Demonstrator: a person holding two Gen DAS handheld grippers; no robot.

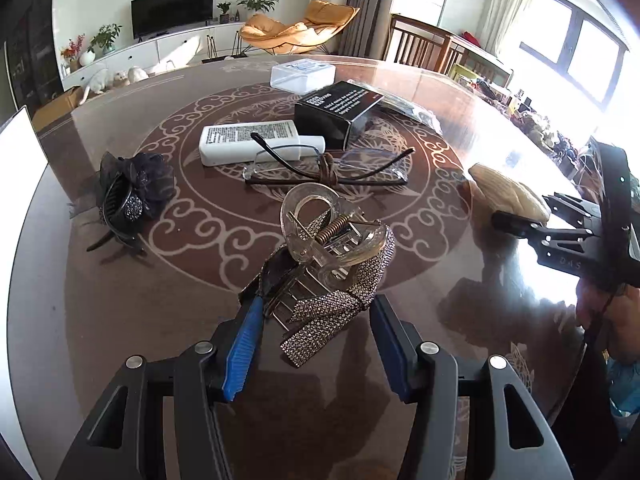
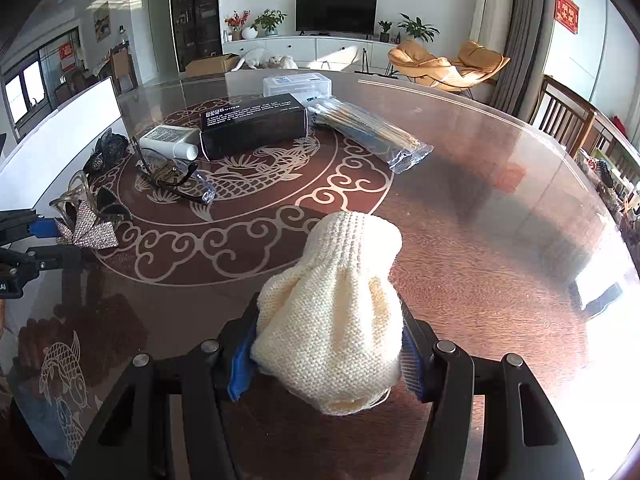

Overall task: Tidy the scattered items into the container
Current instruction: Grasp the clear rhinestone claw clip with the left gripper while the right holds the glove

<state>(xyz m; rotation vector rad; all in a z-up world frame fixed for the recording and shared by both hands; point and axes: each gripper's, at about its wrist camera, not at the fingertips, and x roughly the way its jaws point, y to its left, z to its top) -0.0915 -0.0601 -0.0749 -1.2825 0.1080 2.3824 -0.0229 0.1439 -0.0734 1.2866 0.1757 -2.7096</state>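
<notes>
White container wall at the table's left edge. Black flower hair clip just right of it. Left gripper at near edge: left blue pad touches rhinestone bow hair claw, right pad apart from it, so not clamped. Behind it, toward centre: folded glasses, white tube, black box, clear plastic box near far edge. Bag of wooden sticks right of black box. Right gripper pinches cream knitted item between both pads, near right-hand side.
</notes>
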